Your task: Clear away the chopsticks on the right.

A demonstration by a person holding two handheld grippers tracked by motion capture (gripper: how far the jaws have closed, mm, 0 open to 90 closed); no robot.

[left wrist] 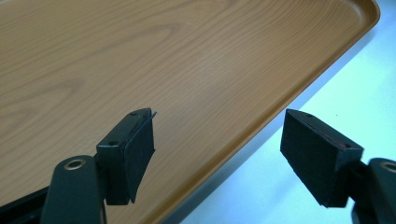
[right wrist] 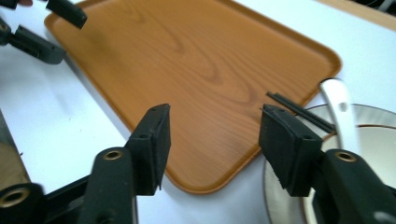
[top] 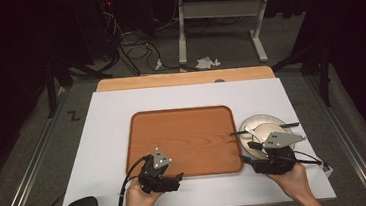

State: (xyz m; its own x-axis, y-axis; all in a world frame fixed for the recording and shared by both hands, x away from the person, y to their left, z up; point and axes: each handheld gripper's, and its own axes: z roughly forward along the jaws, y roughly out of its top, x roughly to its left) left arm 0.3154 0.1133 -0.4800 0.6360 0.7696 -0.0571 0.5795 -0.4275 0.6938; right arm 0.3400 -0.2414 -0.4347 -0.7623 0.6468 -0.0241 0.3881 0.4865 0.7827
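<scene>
Both grippers, left and right, are spread empty; the plate beside the tray must be grasped next.

White table top, wooden tray at centre, plate just right of it

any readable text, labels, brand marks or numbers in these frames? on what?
"Z": black mark like that letter on the grey floor, left of the table.
Wooden tray, plate, spoon, chopsticks, left gripper and right gripper: no lettering visible.
</scene>
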